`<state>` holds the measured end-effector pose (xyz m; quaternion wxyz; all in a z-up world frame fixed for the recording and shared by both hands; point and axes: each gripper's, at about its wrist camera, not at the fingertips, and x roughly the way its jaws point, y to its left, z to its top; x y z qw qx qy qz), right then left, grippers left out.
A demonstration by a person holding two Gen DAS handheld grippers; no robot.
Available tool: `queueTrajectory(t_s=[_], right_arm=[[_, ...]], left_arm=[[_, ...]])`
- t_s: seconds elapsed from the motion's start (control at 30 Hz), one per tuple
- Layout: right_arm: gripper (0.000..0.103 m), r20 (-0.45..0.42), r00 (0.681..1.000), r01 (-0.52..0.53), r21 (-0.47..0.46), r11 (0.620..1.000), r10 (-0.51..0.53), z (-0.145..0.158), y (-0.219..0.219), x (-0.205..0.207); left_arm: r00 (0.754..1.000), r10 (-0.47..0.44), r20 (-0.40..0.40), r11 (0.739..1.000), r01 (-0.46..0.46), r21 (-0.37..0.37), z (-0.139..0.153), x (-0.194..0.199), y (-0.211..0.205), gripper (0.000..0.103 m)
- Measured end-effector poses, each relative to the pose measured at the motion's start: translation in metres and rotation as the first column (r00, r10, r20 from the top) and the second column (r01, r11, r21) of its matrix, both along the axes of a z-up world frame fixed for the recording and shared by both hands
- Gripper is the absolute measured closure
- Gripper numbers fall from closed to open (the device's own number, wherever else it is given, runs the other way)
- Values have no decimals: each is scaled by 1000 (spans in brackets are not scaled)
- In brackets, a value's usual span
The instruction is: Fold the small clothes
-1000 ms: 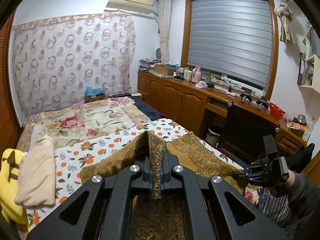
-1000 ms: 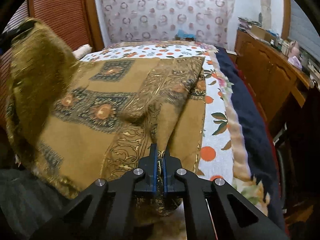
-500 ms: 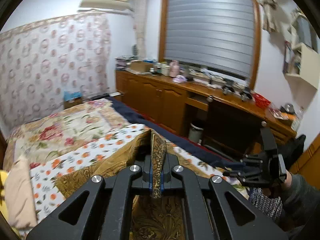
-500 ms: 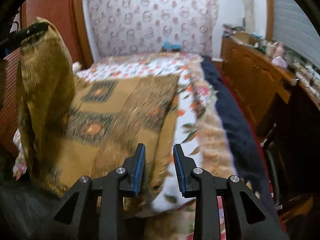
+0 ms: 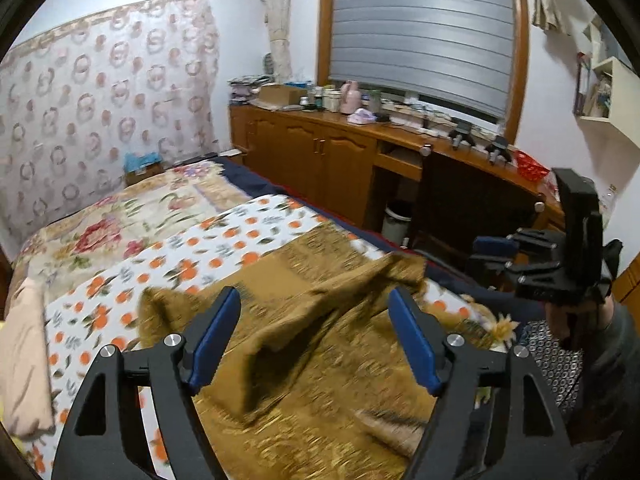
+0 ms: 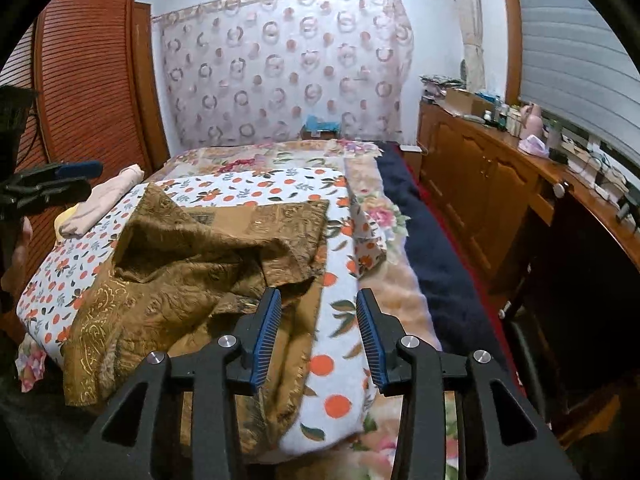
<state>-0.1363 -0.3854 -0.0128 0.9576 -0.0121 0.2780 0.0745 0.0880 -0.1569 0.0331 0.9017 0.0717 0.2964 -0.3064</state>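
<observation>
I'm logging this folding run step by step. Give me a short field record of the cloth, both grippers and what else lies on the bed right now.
cloth: brown patterned cloth, rumpled, lying loose on the orange-print blanket
left gripper: open, jaws have just been opening, nothing between the pads, cloth below
right gripper: open, jaws have just been opening, nothing pinched
fold state: not flat, one side heaped over itself
other item: folded pale pink garment at the blanket's left edge in the right wrist view

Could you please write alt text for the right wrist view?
A rumpled golden-brown patterned cloth lies loose on an orange-print blanket on a bed; the open right gripper holds nothing. A folded pink garment lies at left.
</observation>
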Motion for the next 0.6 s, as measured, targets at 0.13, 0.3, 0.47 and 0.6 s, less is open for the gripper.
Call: queueTrajectory(t_s=[0.13,0.3,0.47,0.6], right_arm=[[62,4,999,-46,-7,999,46,2,16,19],[59,5,991,-131,-28,991,131,3,42,50],[43,-15,962,-273,-39,961,272,1,87,76],[39,-40,930,-366,-68,928,364,-4,125,94]], left_arm=[[997,83,8,997,-83,2,-9,-3,31,26],[985,173,7,985,-173,-5,-18,-9,71,26],[970,244,4,969,-244,-33,-25,-15,100,26],[957,288,-6,956,-288,-45,-32,-18,119,26]])
